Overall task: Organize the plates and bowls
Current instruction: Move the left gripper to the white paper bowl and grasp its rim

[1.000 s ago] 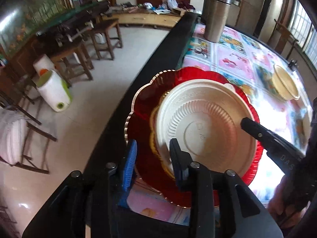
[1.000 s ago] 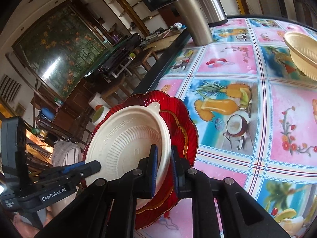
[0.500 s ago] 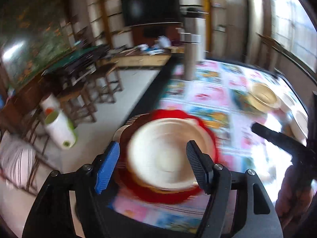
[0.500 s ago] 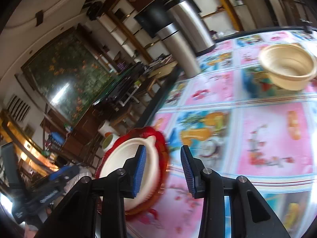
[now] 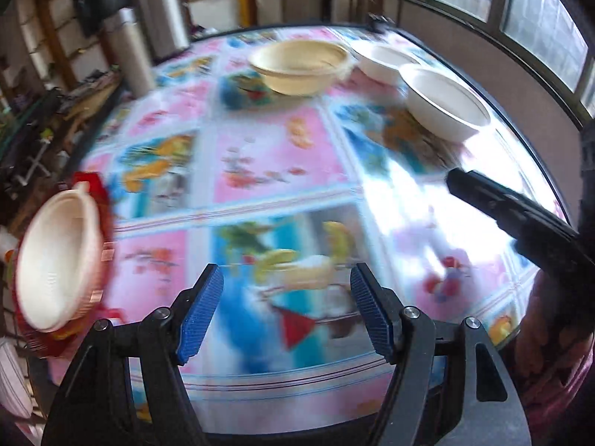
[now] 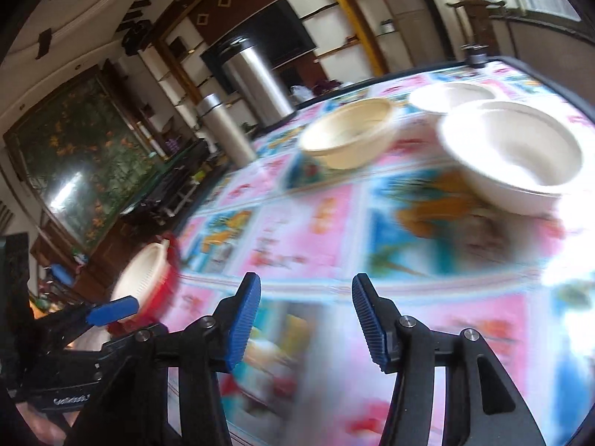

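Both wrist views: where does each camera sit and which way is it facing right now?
Left wrist: on the left tongs, open, facing across the table toward three bowls; right tongs and a hand at right.
Right wrist: on the right tongs, open, facing the same bowls; left tongs at lower left.
Shared: cream bowl, white plate on red plate.

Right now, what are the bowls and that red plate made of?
The cream bowl and white bowl look like matte moulded pulp or foam, with dull surfaces. The red plate seems to be glossy plastic, though it is blurred.
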Available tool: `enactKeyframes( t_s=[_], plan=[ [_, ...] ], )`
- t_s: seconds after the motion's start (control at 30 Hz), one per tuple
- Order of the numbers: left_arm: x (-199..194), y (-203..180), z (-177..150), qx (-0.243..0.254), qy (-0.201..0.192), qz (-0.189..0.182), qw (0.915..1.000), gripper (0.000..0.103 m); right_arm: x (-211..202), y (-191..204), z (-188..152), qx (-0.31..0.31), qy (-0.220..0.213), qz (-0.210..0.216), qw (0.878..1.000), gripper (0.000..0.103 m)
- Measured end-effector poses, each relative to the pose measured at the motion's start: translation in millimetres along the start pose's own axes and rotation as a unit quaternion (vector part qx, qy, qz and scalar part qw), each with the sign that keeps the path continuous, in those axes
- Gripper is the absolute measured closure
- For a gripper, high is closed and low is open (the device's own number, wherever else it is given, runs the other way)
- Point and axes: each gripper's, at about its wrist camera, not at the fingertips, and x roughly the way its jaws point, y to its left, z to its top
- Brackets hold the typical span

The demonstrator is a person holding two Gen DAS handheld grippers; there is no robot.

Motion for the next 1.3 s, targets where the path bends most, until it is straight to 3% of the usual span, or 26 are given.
enactKeyframes(
  t_s=[0.13, 0.33, 0.67, 0.83, 1.0, 1.3],
  plan=[
    [9, -24, 23, 0.01, 0.024, -0.027, 0.9993, 0.032, -32, -28, -3, 0.002, -0.02, -0.023, 1.0, 0.043],
    [10, -49, 79, 0.014, 0.016, -0.032, 0.9993, 0.032, -70, -78, 13, 0.045, -0.03, -0.049, 0.997, 0.042],
    [34, -83, 175, -0.007, 0.015, -0.045, 0.9989, 0.032, -88, -168, 86, 0.163, -0.05, -0.1, 0.98, 0.042],
    [63, -88, 186, -0.043, 0.04, -0.068, 0.996, 0.033, -69, -205, 110, 0.228, -0.052, -0.075, 0.969, 0.042],
    [73, -92, 191, -0.067, 0.042, -0.096, 0.9922, 0.033, -44, -220, 112, 0.27, -0.047, -0.045, 0.961, 0.042],
    [98, -101, 196, -0.088, 0.066, -0.122, 0.9864, 0.033, -20, -223, 105, 0.261, -0.024, -0.027, 0.965, 0.042]
  ],
)
